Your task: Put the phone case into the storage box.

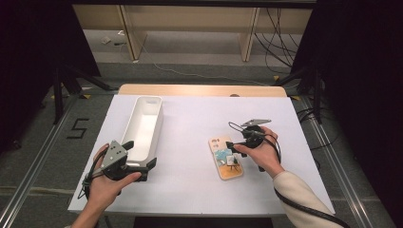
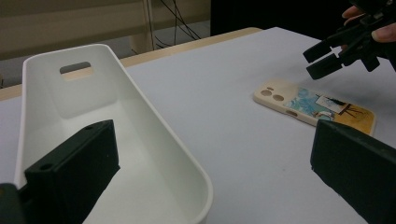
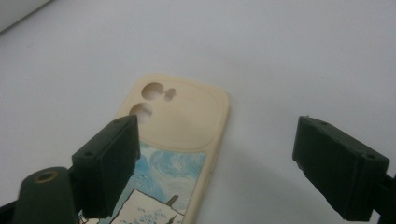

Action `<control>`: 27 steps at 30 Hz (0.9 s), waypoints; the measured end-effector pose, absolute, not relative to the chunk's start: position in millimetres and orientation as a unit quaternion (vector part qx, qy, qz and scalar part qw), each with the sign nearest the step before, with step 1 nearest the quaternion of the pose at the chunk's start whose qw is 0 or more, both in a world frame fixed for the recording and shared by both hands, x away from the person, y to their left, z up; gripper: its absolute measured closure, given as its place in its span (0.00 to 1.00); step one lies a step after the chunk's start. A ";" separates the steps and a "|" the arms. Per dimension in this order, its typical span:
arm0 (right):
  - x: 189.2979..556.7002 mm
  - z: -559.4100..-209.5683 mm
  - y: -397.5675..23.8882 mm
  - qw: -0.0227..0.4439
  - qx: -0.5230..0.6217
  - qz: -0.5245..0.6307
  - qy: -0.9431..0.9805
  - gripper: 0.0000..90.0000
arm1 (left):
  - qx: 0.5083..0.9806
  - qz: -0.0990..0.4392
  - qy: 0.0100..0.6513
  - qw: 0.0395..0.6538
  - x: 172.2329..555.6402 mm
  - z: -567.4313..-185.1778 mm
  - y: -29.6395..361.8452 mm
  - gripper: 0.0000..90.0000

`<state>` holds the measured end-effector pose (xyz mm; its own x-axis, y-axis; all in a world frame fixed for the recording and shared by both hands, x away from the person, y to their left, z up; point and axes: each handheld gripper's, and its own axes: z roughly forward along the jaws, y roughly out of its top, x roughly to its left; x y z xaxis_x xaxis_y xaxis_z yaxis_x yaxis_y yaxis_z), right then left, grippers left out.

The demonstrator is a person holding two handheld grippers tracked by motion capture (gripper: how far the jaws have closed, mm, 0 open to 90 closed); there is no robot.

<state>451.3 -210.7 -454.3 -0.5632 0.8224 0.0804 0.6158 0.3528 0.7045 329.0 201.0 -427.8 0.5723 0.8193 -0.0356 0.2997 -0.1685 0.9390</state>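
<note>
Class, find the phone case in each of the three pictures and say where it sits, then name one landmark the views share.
High view: the phone case lies flat on the white table, right of centre, beside the right gripper.
Left gripper view: phone case at right of middle, below the right gripper.
Right gripper view: phone case at lower centre, its left part behind one jaw.
Shared landmark: the case's round camera cut-outs.

dim, soft shadows; close views blurred

High view looks down overhead; both gripper views sit low, sharing the phone case (image 2: 315,107).
</note>
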 end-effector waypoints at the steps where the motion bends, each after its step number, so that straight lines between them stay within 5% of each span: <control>1: 450.6 -454.0 -210.5 0.147 0.442 0.355 0.811 0.17 | 0.721 0.252 0.388 0.515 328.6 -427.7 200.8 0.00; 27: 440.6 -453.2 -195.1 0.140 0.424 0.356 0.821 0.06 | 0.721 0.255 0.387 0.515 328.2 -426.6 200.9 0.00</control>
<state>440.6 -195.1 -453.2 -0.6017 0.7955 0.0719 0.5960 0.3872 0.7035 328.2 200.9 -426.6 0.5698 0.8212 -0.0309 0.2950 -0.1692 0.9404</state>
